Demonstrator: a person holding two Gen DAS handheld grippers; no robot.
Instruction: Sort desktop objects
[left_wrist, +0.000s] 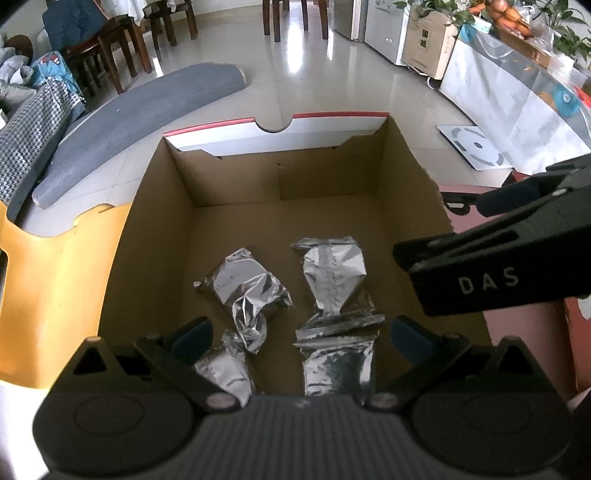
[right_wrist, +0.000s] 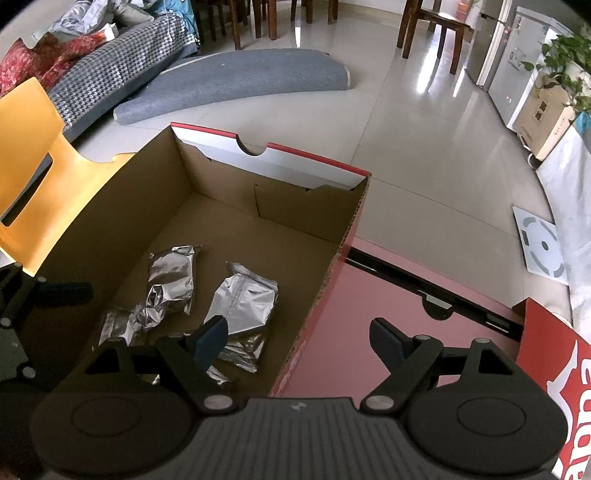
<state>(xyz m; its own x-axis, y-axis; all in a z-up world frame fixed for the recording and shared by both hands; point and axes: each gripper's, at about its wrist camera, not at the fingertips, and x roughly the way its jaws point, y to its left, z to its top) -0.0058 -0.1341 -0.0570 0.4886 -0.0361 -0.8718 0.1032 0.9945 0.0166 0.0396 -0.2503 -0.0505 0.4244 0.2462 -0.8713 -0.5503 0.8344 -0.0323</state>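
Foil packets (left_wrist: 255, 295) lie in the box (left_wrist: 155, 229), below and ahead of the left hand-held gripper (left_wrist: 301, 334), jaws apart, empty. Right hand-held gripper (right_wrist: 297, 338) gapes empty astride the box's near wall. Sorting seems well along; leftovers not visible.

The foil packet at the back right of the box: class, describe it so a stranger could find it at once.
Find the open cardboard box. Silver foil packets lie on its floor; take the foil packet farthest back on the right. Unlike the crumpled packet to its left, it lies smoother, with a seam down its middle.
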